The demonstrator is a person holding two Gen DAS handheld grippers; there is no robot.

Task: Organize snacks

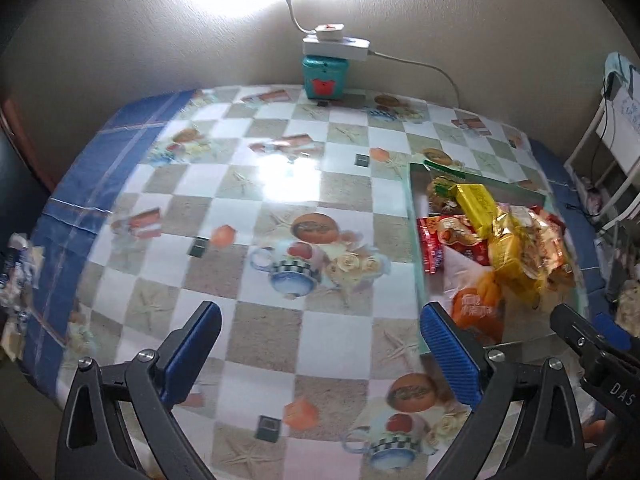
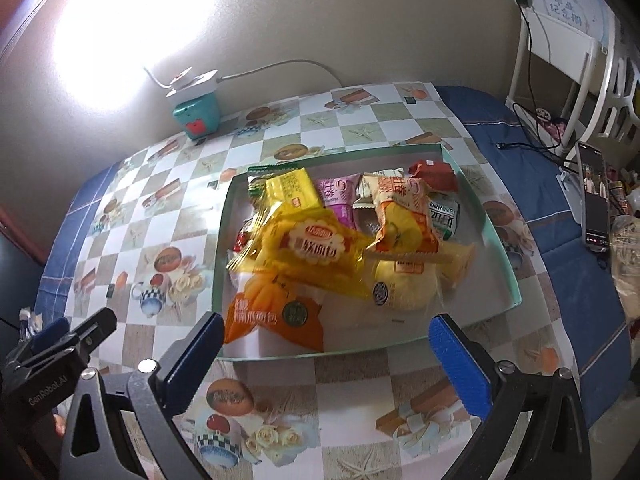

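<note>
Nearest my lens, at the bottom of the right wrist view, my right gripper hangs with its blue pads spread wide and nothing between them. My left gripper is the same in its own view, parted and empty over bare tablecloth.

The snacks are all in the tray, which fills the middle of the right view and sits at the right edge of the left view. They lie heaped, packets overlapping, and I see none loose on the cloth. That fits either a pile about to be sorted out of the tray or a gathering just finished into it, so I settle on no move.

If I do go in, the orange bun pack at lower centre is closest to my right pads and leans over the tray's near wall. I would come down over that wall and pinch the crimped edge, since the film looks slippery and the bun soft. The yellow bread bag lies partly over it and might drag along.

Around it: a teal box with a power strip on top at upper left, a phone on its stand at the right edge with cables near it. The left gripper crowds the lower left corner.
</note>
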